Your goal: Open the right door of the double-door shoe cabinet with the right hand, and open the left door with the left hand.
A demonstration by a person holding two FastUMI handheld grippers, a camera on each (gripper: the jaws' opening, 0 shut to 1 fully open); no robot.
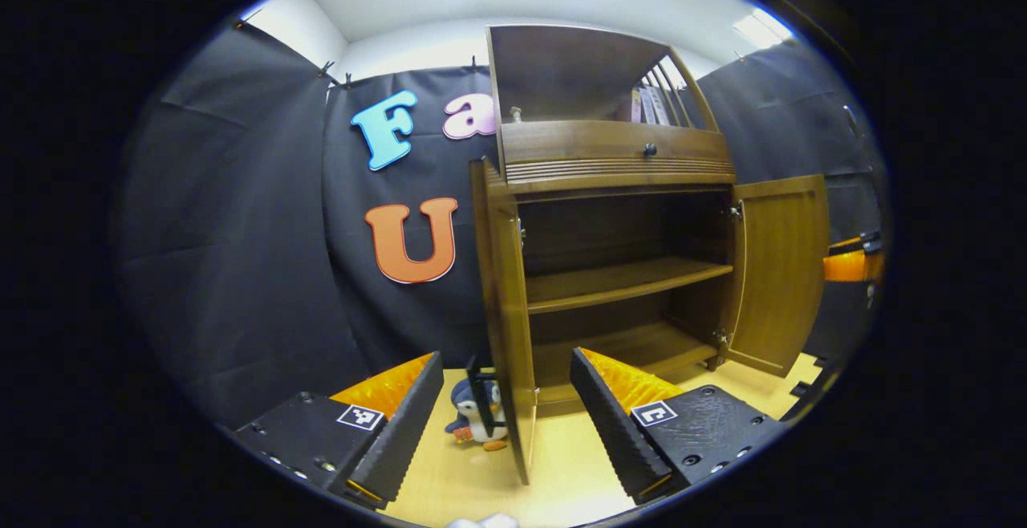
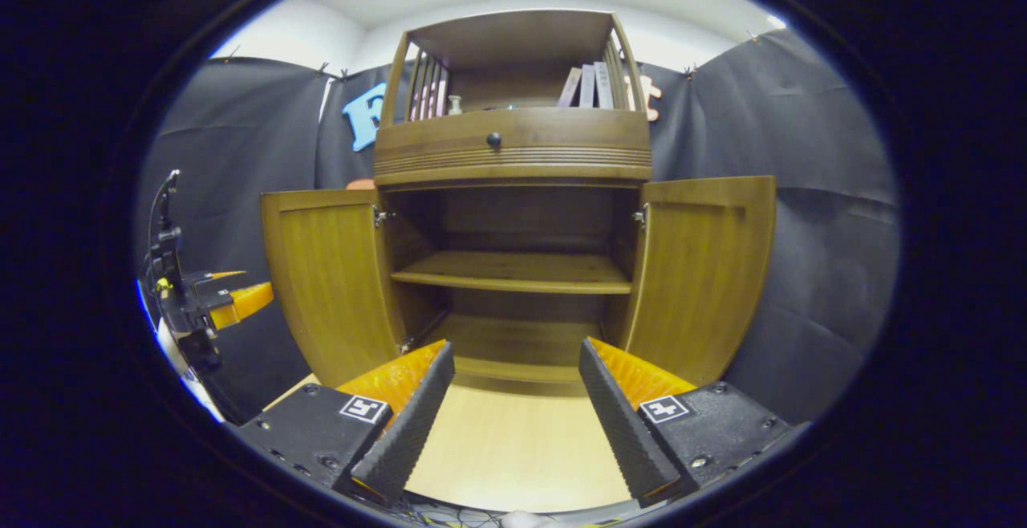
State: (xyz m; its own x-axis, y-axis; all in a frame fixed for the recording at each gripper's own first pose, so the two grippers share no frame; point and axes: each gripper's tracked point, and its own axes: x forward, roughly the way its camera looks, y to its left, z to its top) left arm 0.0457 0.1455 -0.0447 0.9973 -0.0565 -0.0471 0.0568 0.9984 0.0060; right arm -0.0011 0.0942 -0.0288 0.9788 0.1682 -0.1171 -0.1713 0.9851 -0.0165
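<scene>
Looking along the left gripper [image 1: 505, 424], its two fingers stand well apart with nothing between them. Just ahead, the cabinet [image 1: 614, 163] stands on a pale wooden floor [image 1: 562, 472]. Its left door [image 1: 504, 311] is swung out toward the camera and seen almost edge-on, its lower edge lying between the fingers without touching either. The right door [image 1: 782, 271] is swung wide to the far side. Between the doors, the open lower part shows one shelf [image 1: 626, 281], bare. Above it is a drawer with a small dark knob [image 1: 649, 148], and an upper shelf with books [image 1: 651, 104]. A small penguin toy [image 1: 475, 421] sits on the floor just beside the left door, behind it. At the far right edge, part of the right gripper [image 1: 854, 263] shows near the right door.

From the right gripper [image 2: 517, 416], facing the cabinet [image 2: 513, 151] squarely, its fingers are likewise spread and hold nothing. The left door [image 2: 329, 279] and right door [image 2: 702, 271] both stand open, one on each side, with the shelf [image 2: 513, 271] between them. The left gripper [image 2: 200, 303] shows at the left edge, near the left door but apart from it.

Judging by this, both doors are already open and both grippers are free of them, so the task looks finished, or all but.
</scene>
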